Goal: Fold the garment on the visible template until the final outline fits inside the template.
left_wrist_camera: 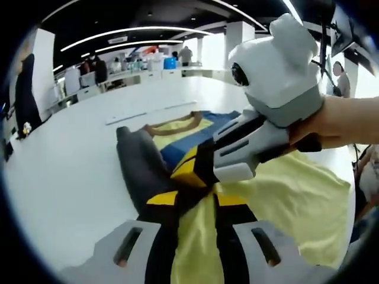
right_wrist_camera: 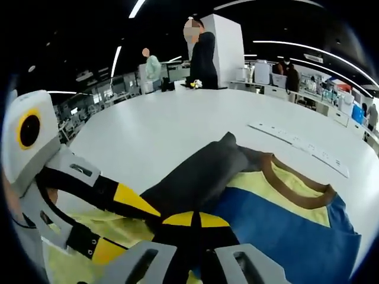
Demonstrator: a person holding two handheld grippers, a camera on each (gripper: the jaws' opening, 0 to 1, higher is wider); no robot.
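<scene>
1. Left gripper [left_wrist_camera: 195, 204]: its jaws rise from the bottom of the left gripper view, drawn together on the grey sleeve fabric of the garment [left_wrist_camera: 278, 195].
2. Right gripper [right_wrist_camera: 192, 222]: its jaws meet at the yellow tips in the right gripper view, closed on the same grey fabric; a person's hand [left_wrist_camera: 340, 121] holds this tool, seen in the left gripper view.
3. Both tools' tips sit just beside each other, at the near end of the grey sleeve [right_wrist_camera: 198, 174].
4. Garment: a T-shirt with a pale yellow body, a blue panel [right_wrist_camera: 278, 231] and a brown collar [right_wrist_camera: 293, 186], lying flat on the white table [right_wrist_camera: 172, 127].
5. Orientation: in the left gripper view the shirt's long axis runs away from the camera, collar at the far end; the grey sleeve lies along its left side.
6. Background: a white strip [right_wrist_camera: 299, 145] lies on the table beyond the collar; people [right_wrist_camera: 202, 53] stand at the table's far edge.
</scene>
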